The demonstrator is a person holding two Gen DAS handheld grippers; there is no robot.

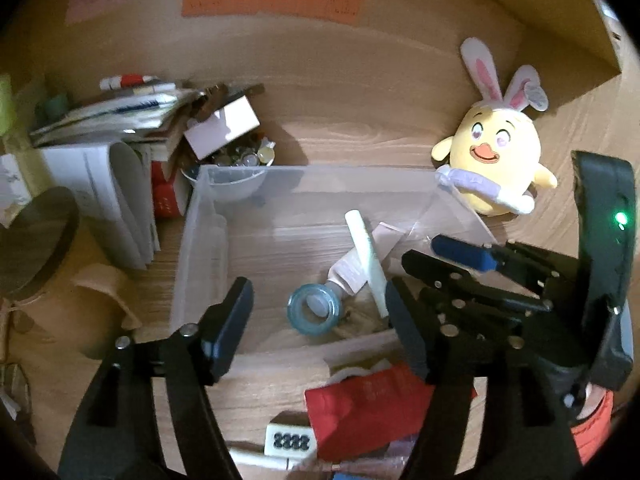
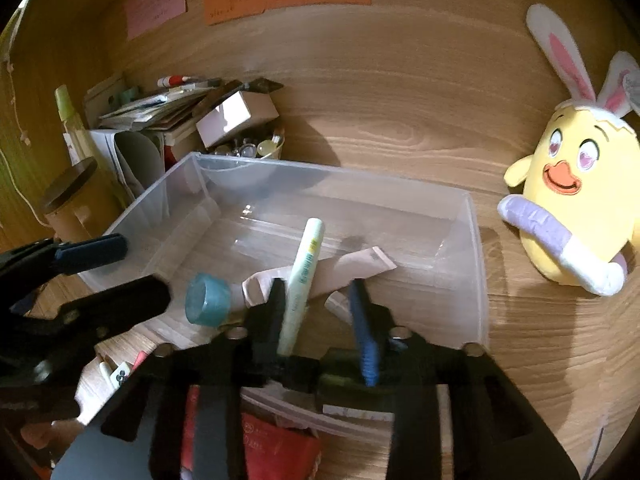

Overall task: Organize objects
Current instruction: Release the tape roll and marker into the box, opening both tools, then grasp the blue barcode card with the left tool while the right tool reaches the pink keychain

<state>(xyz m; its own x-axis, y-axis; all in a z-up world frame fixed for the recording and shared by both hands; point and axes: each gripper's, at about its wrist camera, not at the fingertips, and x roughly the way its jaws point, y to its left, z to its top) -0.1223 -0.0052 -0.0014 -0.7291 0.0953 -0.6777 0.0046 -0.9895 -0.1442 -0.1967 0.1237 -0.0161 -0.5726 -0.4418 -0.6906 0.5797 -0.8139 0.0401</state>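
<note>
From the left wrist camera, our left gripper (image 1: 320, 320) stands wide apart with nothing between its fingers, hovering over the near edge of the clear bin (image 1: 192, 216). In the bin lie a blue tape roll (image 1: 314, 310), a pale pink tube (image 1: 348, 276) and a white pen (image 1: 366, 256) leaning across them. A red packet (image 1: 360, 404) waits on the desk just this side of the bin. From the right wrist camera, our right gripper (image 2: 316, 320) is partly parted, with the white pen (image 2: 300, 284) between its fingers; the dark pad touches the pen's left side, the blue one stands clear. We judge this a release: we should open fully and lift straight back so the pen settles inside the clear bin (image 2: 476, 264) without dragging the tube (image 2: 352, 268).
</note>
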